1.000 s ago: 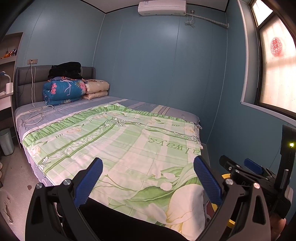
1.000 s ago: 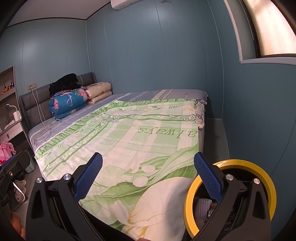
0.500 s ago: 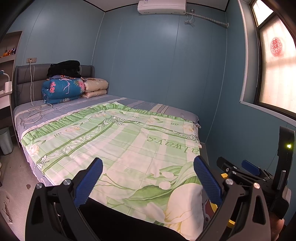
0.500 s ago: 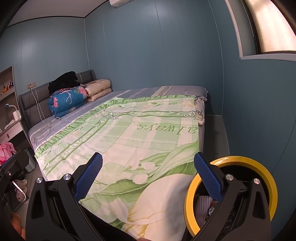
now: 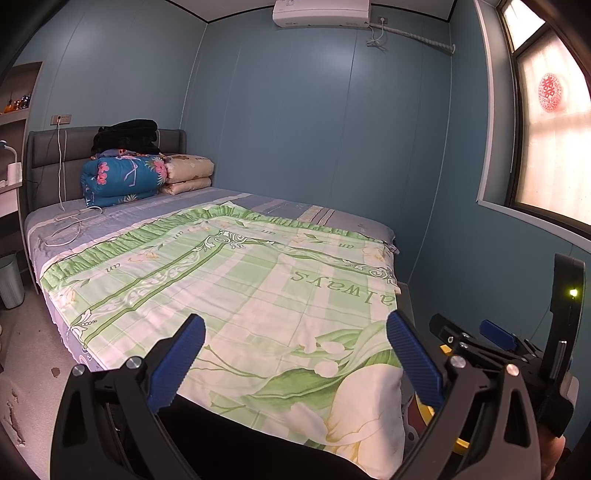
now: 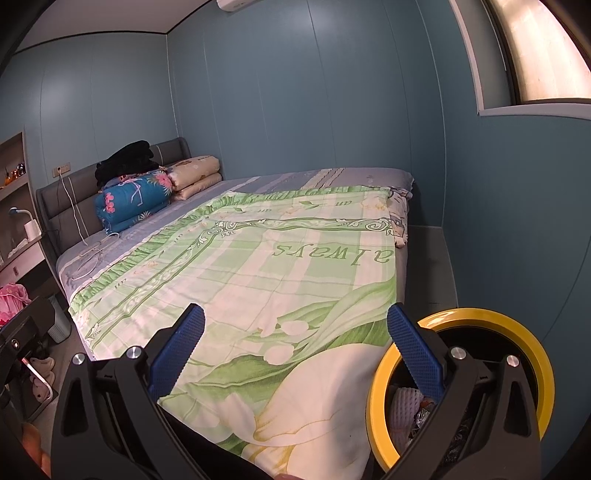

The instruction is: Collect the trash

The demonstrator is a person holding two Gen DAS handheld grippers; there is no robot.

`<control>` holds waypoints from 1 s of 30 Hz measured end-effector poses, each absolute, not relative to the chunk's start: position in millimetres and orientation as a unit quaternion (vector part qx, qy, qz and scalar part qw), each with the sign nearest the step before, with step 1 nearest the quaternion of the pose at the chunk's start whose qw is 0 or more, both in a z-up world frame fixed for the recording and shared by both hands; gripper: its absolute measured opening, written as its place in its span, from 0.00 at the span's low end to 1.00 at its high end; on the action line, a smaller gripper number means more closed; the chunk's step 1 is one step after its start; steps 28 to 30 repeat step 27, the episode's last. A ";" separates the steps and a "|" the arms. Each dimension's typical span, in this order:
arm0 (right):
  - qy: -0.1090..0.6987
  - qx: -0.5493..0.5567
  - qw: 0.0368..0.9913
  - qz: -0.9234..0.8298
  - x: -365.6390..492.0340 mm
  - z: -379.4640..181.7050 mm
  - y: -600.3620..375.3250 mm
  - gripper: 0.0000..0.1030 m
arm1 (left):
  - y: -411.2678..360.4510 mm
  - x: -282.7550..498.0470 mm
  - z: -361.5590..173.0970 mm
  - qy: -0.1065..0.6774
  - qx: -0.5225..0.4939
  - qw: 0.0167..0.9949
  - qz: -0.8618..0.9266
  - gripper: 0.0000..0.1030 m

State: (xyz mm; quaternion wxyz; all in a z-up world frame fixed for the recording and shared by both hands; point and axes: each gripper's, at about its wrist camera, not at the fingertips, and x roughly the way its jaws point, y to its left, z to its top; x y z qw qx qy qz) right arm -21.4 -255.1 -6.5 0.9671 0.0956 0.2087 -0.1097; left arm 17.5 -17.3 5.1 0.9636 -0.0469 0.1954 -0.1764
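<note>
Trash sits inside the yellow-rimmed bin (image 6: 461,376) at the foot corner of the bed, on the side nearest the window wall: a pale crumpled piece and some dark, shiny scraps show through the ring in the right wrist view. The right gripper (image 6: 295,347) hangs above the end of the bed with its blue-padded fingers (image 6: 177,350) spread wide and nothing between them; its right finger crosses in front of the bin's rim. The left gripper (image 5: 297,349) is likewise spread wide and empty, aimed along the bed (image 5: 332,218). A green-and-white floral quilt (image 5: 236,295) printed with the word "always" covers most of the mattress. At the grey headboard (image 5: 44,162) a folded blue flowered blanket (image 5: 122,177) lies with a black garment (image 5: 125,134) on top, and two cream pillows (image 5: 188,175) are stacked just beside it. A white cable (image 5: 66,225) trails from a wall socket onto the sheet. An air conditioner (image 5: 321,13) is mounted high on the blue wall, and a window (image 5: 550,140) with a red cut-out sticker glows on the right. A small pale wastebasket (image 5: 10,282) stands on the floor by the head of the bed.
</note>
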 end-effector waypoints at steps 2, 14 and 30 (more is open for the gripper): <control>0.209 0.095 0.967 -0.110 -21.0 -6.2 -255.4 0.92 | -17.9 17.8 5.3 0.196 -0.047 0.963 -0.178 0.92; 0.213 0.100 0.966 -0.110 -20.5 -12.1 -256.2 0.92 | -21.1 20.3 3.7 0.202 -0.051 0.961 -0.184 0.92; 0.219 0.104 0.964 -0.110 -21.2 -12.3 -256.1 0.92 | -19.7 19.6 4.1 0.202 -0.050 0.960 -0.188 0.92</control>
